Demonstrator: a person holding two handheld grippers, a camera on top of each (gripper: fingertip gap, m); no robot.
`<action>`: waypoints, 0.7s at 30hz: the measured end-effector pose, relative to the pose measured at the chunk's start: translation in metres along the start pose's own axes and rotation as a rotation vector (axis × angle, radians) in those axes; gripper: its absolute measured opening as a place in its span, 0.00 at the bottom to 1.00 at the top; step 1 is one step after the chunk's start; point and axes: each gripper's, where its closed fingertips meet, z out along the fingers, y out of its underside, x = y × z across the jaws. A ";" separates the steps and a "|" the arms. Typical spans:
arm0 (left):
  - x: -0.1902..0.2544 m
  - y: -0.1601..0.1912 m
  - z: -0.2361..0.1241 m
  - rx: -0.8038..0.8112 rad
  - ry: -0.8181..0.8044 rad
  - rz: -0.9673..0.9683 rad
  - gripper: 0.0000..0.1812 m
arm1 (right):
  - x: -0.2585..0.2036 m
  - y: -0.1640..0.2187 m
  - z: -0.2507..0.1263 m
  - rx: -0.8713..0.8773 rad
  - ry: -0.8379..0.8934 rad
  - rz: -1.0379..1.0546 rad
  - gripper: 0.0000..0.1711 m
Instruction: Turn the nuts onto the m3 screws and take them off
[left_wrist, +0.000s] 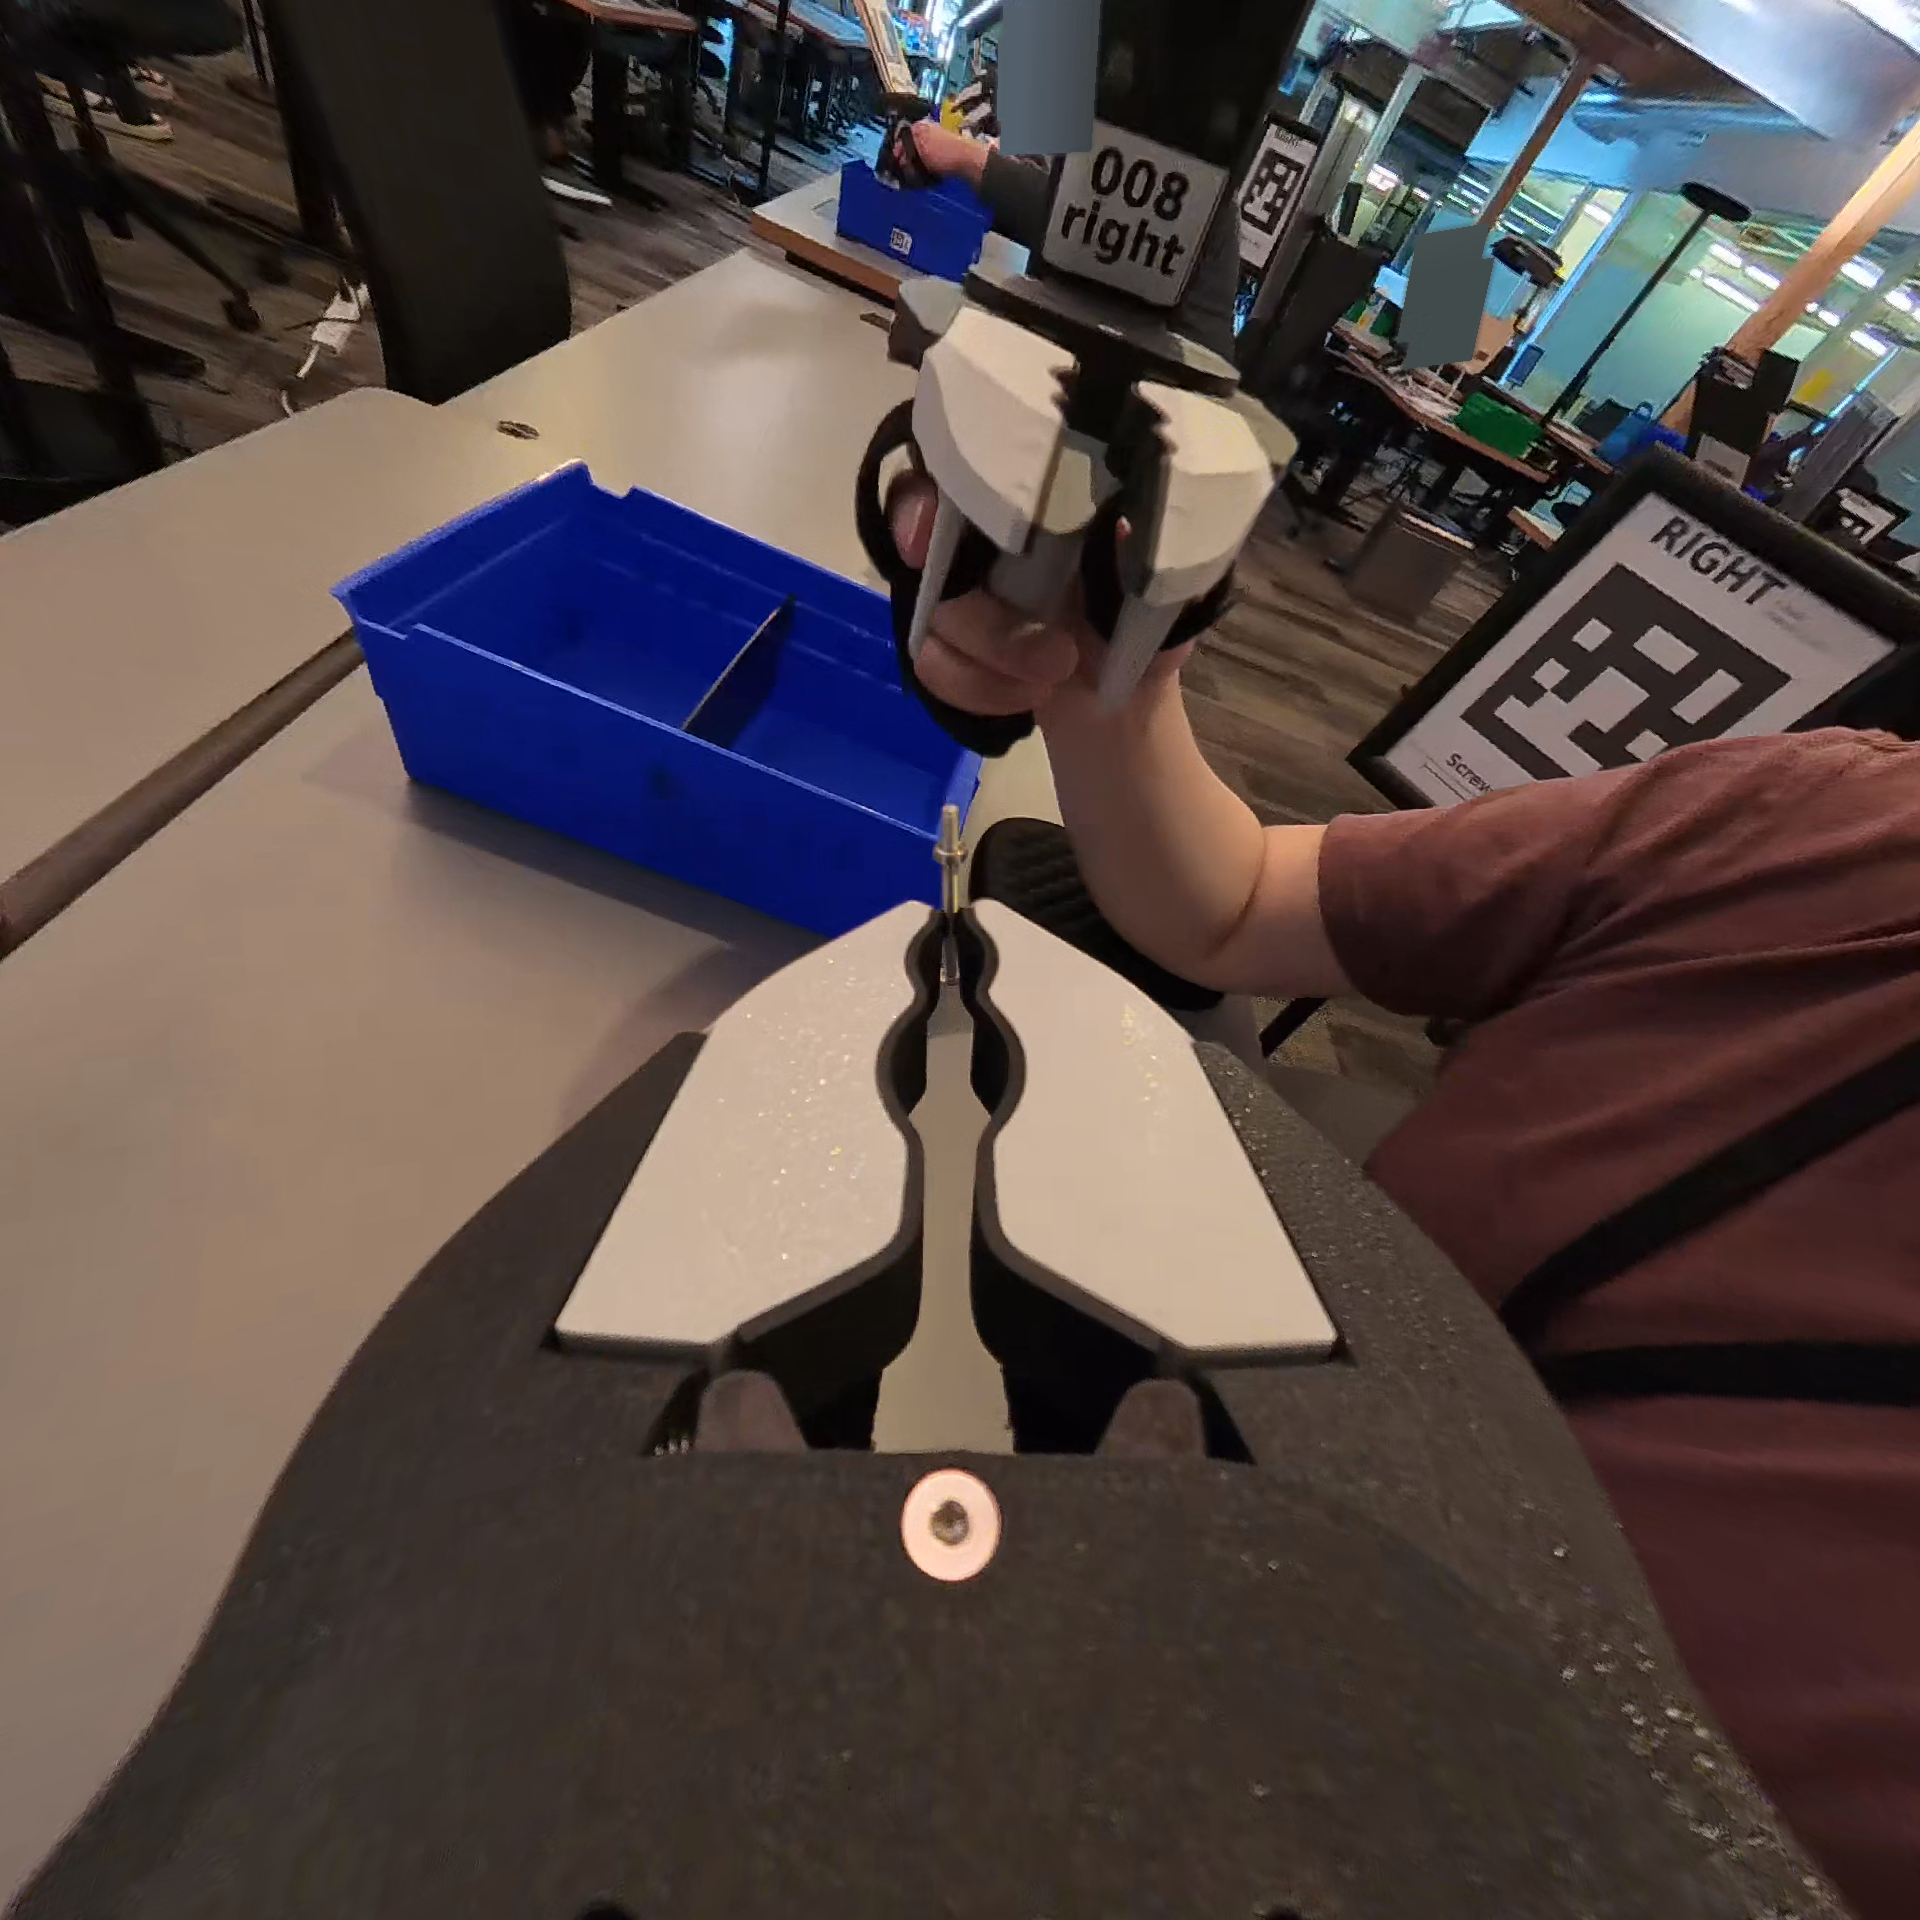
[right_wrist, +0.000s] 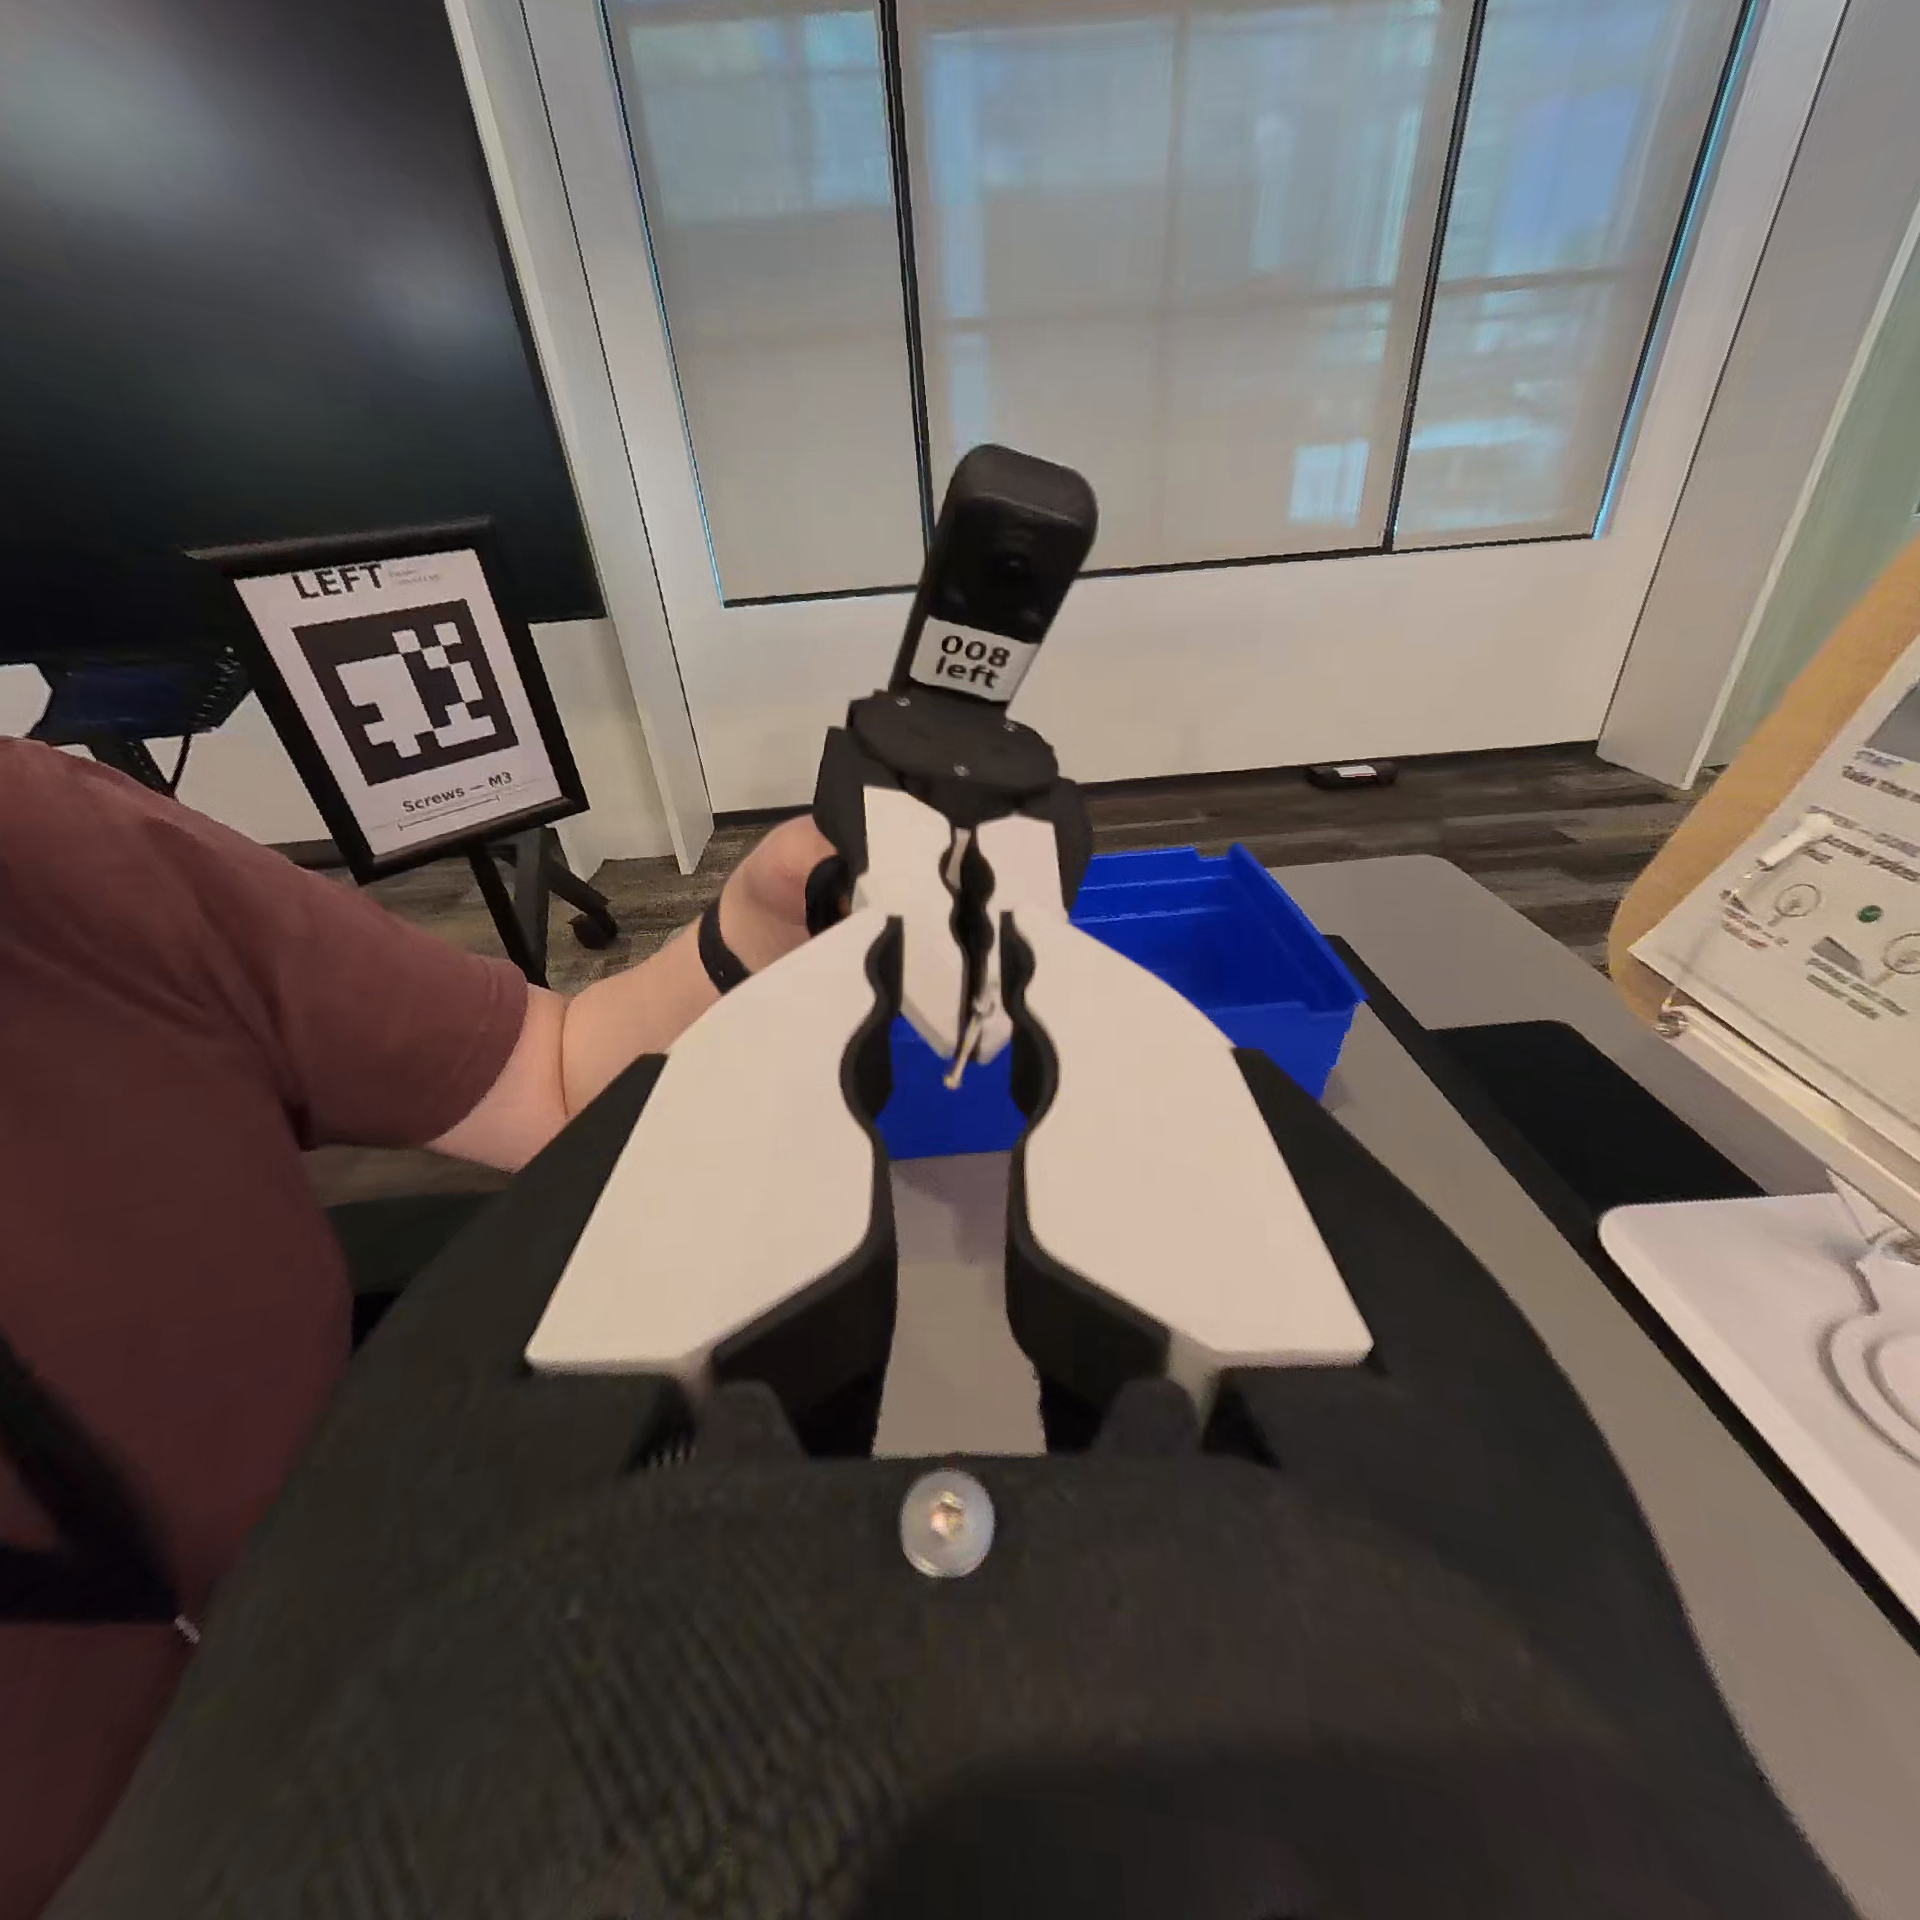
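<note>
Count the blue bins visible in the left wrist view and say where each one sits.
2. One blue bin sits on the near grey table, just beyond the left gripper. A second blue bin sits on a farther table behind it. Others may be hidden.

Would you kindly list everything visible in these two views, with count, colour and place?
screw: one, silvery, clamped upright at the left gripper's tips
nut: one, silvery, partway along that screw
bin: one, blue, divided in two, on the table beyond the grippers
table: one, grey, under the bin
framed marker signs: two, black and white, one on each side of the person
instruction sheet: one, white, propped at the right edge of the right wrist view
left gripper: one, white fingers on black body, shut on the screw
right gripper: one, same colours, open, holding nothing
person's arm: maroon sleeve, carrying the right gripper
</note>
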 end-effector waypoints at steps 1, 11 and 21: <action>-0.001 0.000 0.004 0.005 -0.001 0.002 0.01 | 0.000 0.003 0.003 -0.007 -0.006 0.012 0.11; 0.006 -0.001 0.011 0.014 0.037 0.009 0.01 | 0.011 0.030 0.016 -0.086 -0.021 0.084 0.07; 0.004 0.000 0.011 0.016 0.041 0.018 0.01 | 0.007 0.039 0.019 -0.111 -0.078 0.133 0.02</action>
